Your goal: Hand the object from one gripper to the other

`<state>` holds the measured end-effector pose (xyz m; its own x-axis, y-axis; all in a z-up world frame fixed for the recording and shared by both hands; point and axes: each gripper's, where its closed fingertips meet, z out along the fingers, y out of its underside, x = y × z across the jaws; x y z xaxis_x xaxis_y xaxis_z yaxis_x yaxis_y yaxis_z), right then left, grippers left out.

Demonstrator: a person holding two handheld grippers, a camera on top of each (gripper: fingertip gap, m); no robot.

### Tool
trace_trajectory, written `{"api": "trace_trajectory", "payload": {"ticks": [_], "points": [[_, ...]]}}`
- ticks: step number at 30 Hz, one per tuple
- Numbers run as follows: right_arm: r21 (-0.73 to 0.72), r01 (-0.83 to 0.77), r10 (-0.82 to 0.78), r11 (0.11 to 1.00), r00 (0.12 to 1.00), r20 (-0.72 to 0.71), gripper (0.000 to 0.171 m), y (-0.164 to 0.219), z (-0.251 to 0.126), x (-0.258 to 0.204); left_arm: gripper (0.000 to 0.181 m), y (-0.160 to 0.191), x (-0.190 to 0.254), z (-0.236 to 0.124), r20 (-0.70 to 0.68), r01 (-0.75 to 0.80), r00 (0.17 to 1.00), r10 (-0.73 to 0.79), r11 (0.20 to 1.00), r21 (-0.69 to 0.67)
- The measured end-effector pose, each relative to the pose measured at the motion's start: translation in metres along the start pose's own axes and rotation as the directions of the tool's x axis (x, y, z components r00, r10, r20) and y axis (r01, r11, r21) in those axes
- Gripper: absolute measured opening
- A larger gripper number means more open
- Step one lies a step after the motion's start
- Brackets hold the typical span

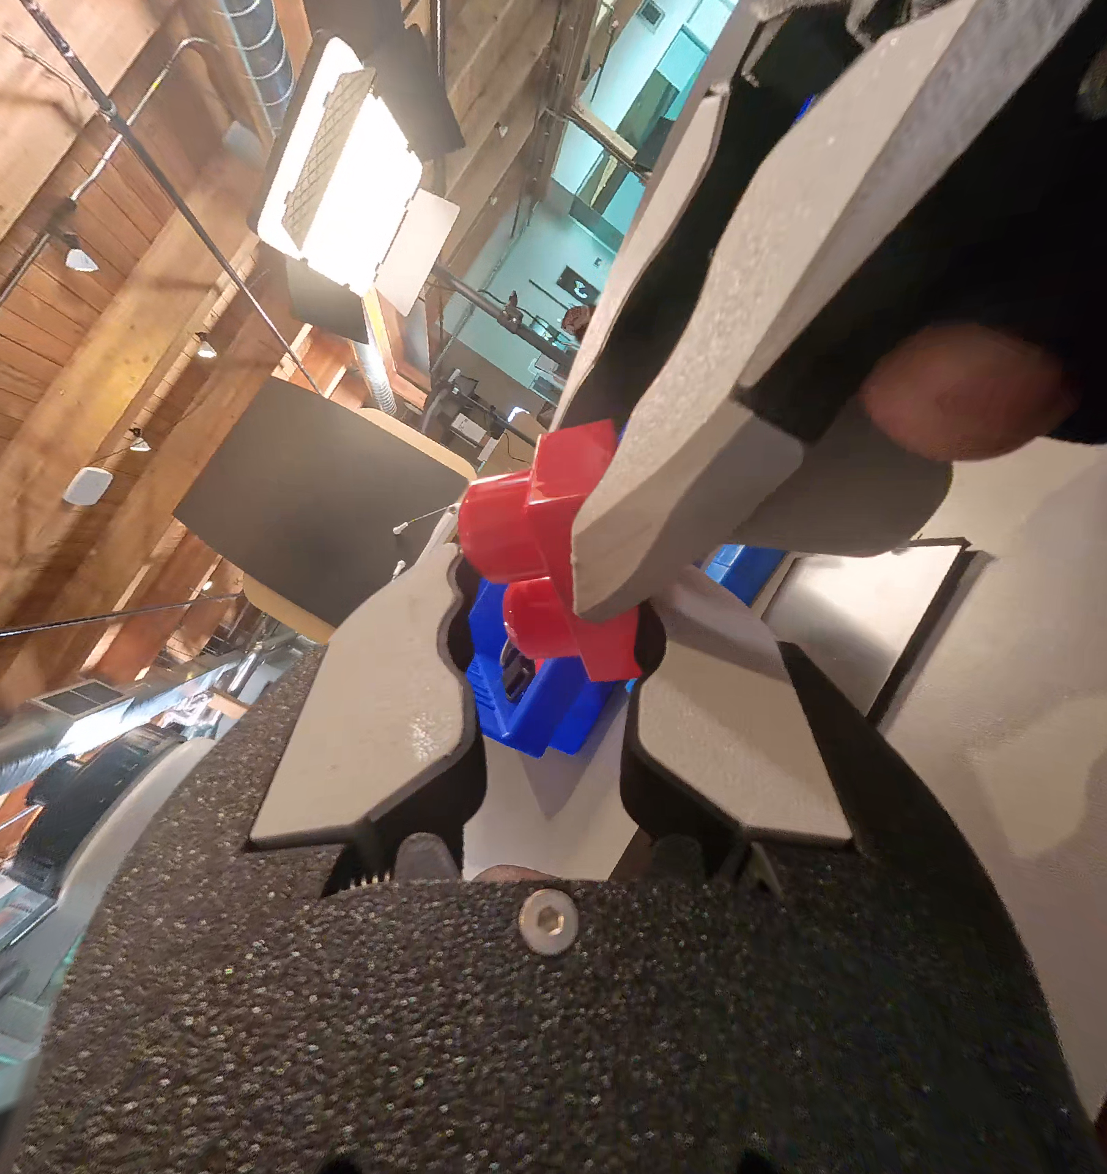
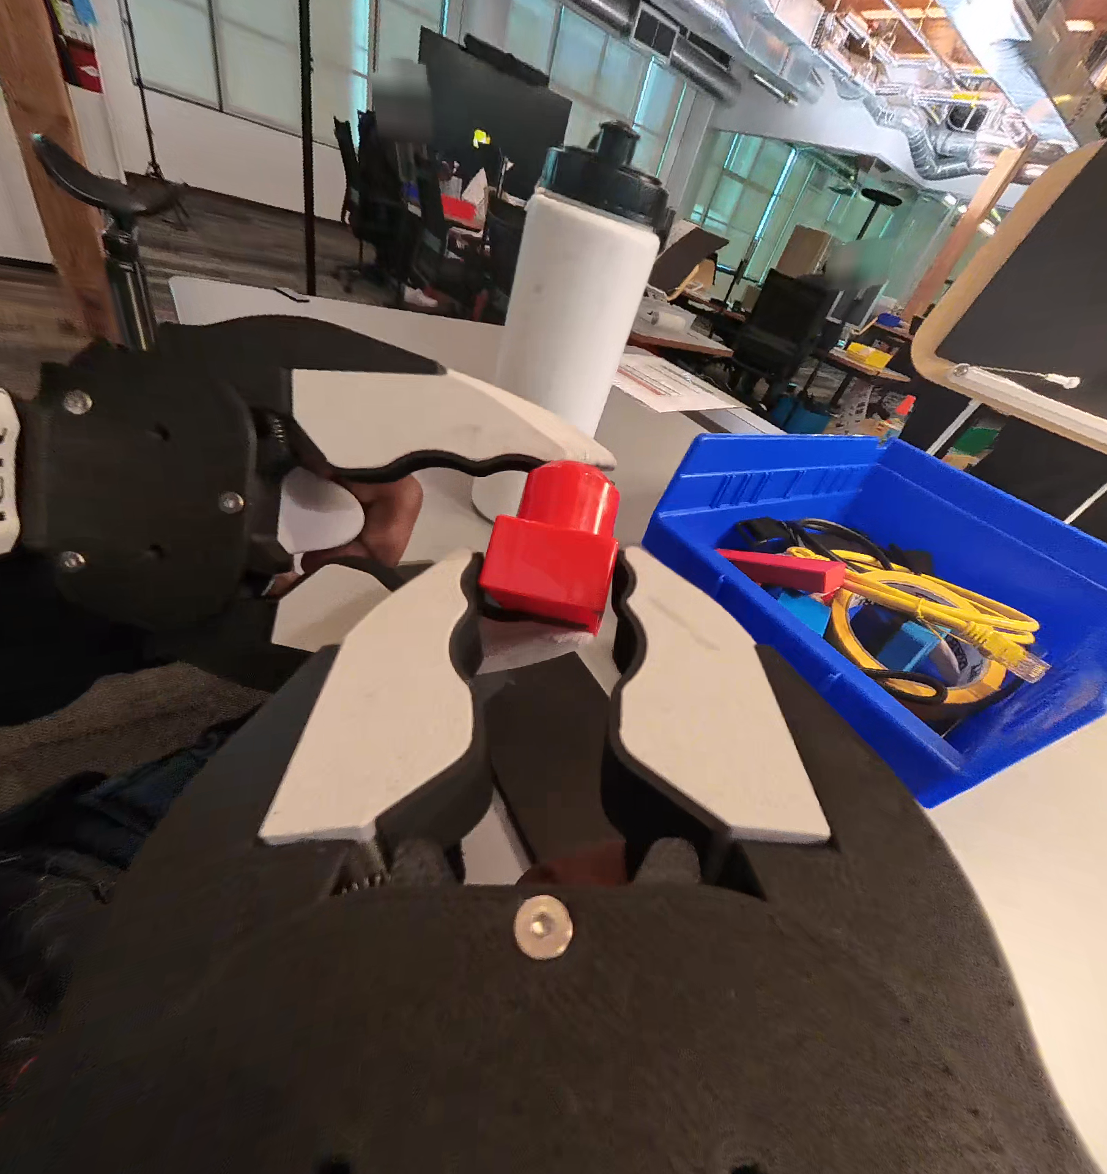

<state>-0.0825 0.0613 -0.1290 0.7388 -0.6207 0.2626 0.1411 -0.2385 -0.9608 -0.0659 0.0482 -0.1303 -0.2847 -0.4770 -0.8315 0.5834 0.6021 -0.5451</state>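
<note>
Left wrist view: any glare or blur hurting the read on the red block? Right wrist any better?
Left wrist view: studio light panel blown out white; a blurred fingertip at right; red block sharp, partly covered by the right gripper. Right wrist view: even light, red block crisp, background soft, edges bowed.

Both claws share one build: left claw (image 1: 554,610) and right claw (image 2: 544,594) have pale grey flat fingers with wavy black rubber inner edges. Bodies are black textured plastic, one silver hex screw centred. Left body carries a white label.
</note>
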Motion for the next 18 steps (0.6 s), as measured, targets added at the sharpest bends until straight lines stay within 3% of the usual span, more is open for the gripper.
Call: {"api": "trace_trajectory", "payload": {"ticks": [2, 6, 9, 12, 18], "points": [[-0.003, -0.022, 0.022, 1.0, 1.0, 0.022, 0.039, 0.0, -0.001, 0.001, 0.05, -0.001, 0.002, -0.001, -0.037, 0.039, 0.999, -0.039, 0.999, 0.018], [-0.039, 0.025, -0.027, 0.999, 0.997, -0.066, 0.039, 0.004, -0.01, 0.029, 0.05, 0.003, -0.003, -0.003, -0.076, 0.169, 0.983, -0.165, 0.985, 0.041], [-0.146, 0.083, -0.101, 0.986, 0.987, -0.122, 0.038, 0.017, -0.019, 0.053, 0.049, 0.017, -0.012, -0.002, -0.058, 0.249, 0.967, -0.247, 0.969, 0.014], [-0.289, 0.098, -0.129, 0.952, 0.988, -0.089, 0.038, 0.041, -0.026, 0.062, 0.048, 0.038, -0.011, 0.001, -0.07, 0.336, 0.938, -0.339, 0.941, -0.043], [-0.531, 0.239, -0.311, 0.813, 0.949, -0.048, 0.039, 0.086, -0.033, 0.073, 0.048, 0.046, -0.012, 0.003, -0.055, 0.311, 0.947, -0.315, 0.948, -0.072]]}}
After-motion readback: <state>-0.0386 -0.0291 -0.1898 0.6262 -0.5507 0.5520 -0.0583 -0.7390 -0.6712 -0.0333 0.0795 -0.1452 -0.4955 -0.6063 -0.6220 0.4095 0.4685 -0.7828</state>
